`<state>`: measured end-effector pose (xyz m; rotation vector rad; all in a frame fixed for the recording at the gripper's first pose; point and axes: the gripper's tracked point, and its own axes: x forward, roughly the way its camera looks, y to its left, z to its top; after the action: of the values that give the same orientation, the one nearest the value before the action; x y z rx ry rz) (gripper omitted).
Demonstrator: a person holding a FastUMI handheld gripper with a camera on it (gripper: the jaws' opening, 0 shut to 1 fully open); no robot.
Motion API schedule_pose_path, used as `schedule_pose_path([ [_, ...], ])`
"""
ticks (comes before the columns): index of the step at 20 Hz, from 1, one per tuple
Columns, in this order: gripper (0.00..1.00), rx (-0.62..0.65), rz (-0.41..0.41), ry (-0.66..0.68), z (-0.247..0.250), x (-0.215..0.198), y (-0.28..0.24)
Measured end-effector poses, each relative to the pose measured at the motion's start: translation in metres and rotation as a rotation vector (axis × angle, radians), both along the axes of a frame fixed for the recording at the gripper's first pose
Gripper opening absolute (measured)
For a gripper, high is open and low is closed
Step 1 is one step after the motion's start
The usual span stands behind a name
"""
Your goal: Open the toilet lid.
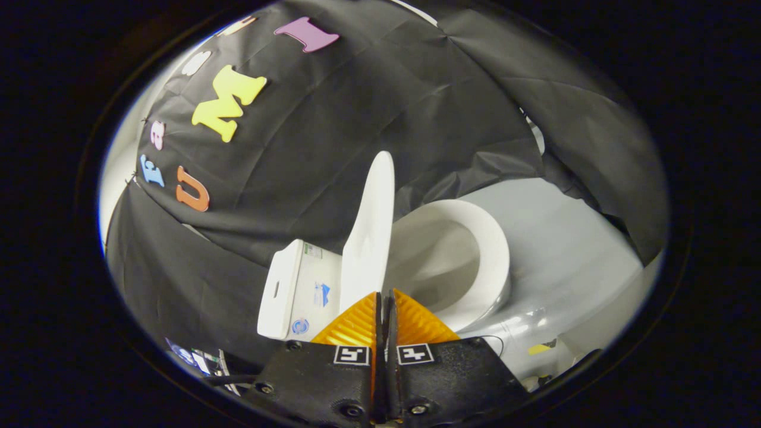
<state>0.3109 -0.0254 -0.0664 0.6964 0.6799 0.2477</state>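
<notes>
We see the booth's black cloth wall (357, 119) spreading behind everything, creased and draped, with a pale grey floor (565, 249) showing beneath its hem. On that floor stands the white toilet, its bowl and seat ring (475, 249) open to us and just beyond the fingers. The toilet lid (371, 232) is raised, standing close to upright between the bowl and the cistern (297, 291), which carries a few small stickers on its face that we leave unread. The lid's lower end sits just ahead of the fingertips; whether it touches them we cannot tell. Our gripper (385, 297) points at the hinge end of the lid, and its two fingers (357, 324) are pressed together with only a thin dark seam between them, nothing caught in that seam. Each finger's black mount (452, 368) bears a small square marker. A small yellow scrap (539, 349) lies on the floor beside the mount, well apart from the bowl.
</notes>
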Motion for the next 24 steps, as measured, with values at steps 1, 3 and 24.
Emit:
schedule_pose_path([
  [1, 0.04, -0.006, 0.000, 0.001, 0.002, -0.001, 0.001],
  [3, 0.04, -0.009, 0.001, 0.003, 0.010, -0.002, 0.008],
  [24, 0.06, -0.146, 0.064, -0.011, 0.066, -0.012, 0.065],
])
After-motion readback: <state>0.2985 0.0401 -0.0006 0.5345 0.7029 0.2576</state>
